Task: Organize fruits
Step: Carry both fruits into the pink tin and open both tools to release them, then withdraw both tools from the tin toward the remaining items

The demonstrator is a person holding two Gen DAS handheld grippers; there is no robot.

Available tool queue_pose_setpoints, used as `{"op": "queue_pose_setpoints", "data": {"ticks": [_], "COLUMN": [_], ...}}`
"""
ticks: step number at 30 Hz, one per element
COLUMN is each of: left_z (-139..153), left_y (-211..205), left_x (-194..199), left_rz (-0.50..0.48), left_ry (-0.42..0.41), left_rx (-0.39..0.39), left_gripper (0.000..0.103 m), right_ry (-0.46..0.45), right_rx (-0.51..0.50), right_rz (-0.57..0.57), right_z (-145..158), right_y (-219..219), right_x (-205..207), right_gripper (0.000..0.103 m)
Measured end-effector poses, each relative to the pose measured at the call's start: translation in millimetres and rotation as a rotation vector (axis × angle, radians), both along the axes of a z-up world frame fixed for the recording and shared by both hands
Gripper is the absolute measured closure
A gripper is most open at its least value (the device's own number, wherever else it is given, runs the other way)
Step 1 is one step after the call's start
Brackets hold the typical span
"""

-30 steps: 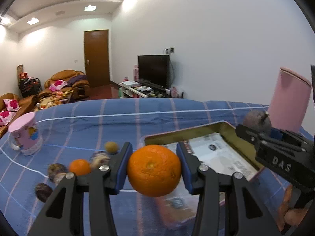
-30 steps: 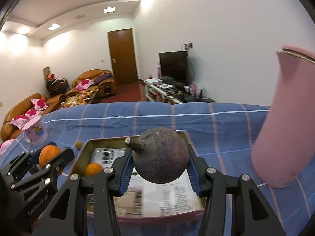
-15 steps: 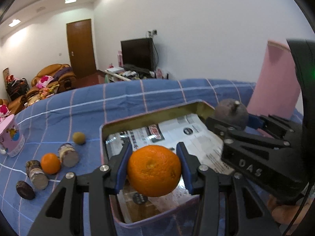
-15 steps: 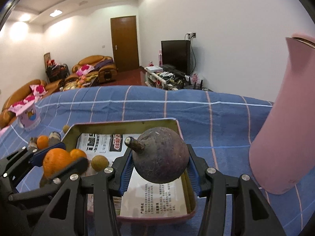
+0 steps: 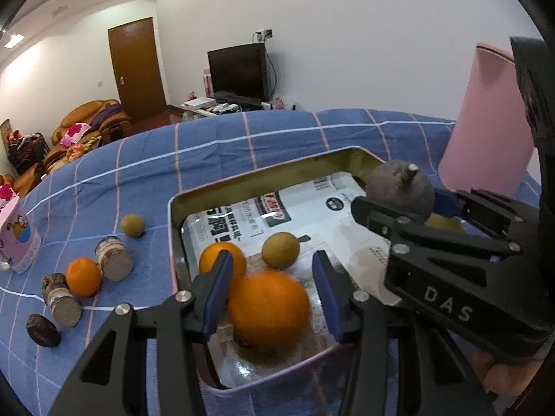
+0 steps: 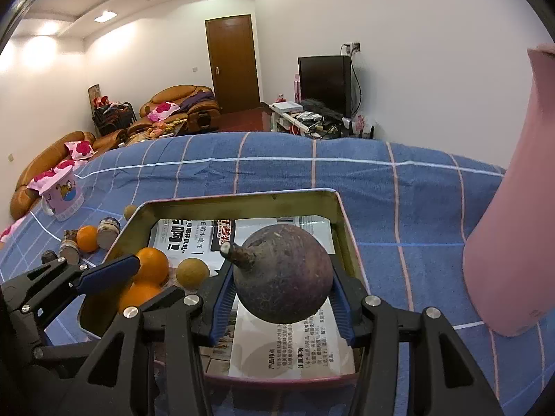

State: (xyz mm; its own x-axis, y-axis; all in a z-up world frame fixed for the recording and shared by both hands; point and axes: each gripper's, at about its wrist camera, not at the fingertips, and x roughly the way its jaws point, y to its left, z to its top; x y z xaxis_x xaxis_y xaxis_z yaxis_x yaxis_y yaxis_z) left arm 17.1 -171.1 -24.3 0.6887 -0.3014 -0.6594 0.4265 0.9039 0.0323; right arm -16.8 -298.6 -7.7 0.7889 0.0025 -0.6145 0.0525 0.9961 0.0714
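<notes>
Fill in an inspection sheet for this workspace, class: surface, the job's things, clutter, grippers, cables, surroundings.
Surface: blue checked cloth.
Job's things: paper-lined metal tray holding small orange and round tan fruit; blurred large orange; another orange outside.
Clutter: pink cylinder, pink cartoon mug.
Grippers: left gripper opening around the large orange, pads clear; right gripper clamps dark purple stemmed fruit.
Cables: nothing seen on the cloth.
Surroundings: television, sofa, door.

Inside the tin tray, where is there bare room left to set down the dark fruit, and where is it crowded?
Free: the paper-lined floor of the tray along its far and right walls, under the dark fruit in the right gripper. Crowded: the near-left corner, where two oranges and a small brown fruit sit, the left gripper opening around one orange.
</notes>
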Motion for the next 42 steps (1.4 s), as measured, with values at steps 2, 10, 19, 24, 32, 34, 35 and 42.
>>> {"op": "queue_pose_setpoints", "data": {"ticks": [2,10,19,24,32,34,35,42], "left_z": [1,4,20,27,26,25,25,22], "left_y": [1,1,9,22,32,32,33,42], "left_x": [0,-3,-23,-23,-16,-16,-15,-11], "left_rz": [0.011,0.004,0.052,0.136,0.167,0.167,0.165,0.173], "left_ry": [-0.005,-0.034,-0.230,-0.323,-0.310,-0.308,-0.303,-0.277], "left_rx": [0.003,0.009,0.012,0.018,0.001,0.009,0.013,-0.004], "left_gripper": [0.040,0.008,0.000,0.000,0.000,0.000,0.000,0.000], "right_ry": [0.031,-0.016,-0.204,-0.282,-0.335,-0.337,-0.338,-0.356], "right_rx": [0.034,0.045,0.020,-0.031,-0.040,-0.036,-0.032,-0.004], "right_rz": [0.003,0.026,-0.069,-0.121,-0.175,-0.195,-0.208,-0.265], "right_z": [-4,0,22,28,31,31,31,32], "right_y": [-2,3,-5,-4,-8,-9,-10,-9], "right_x": [3,-3,-24,-31,-41,-41,-43,-51], "right_gripper": [0.051,0.031,0.031,0.023,0.023,0.023,0.023,0.023]}}
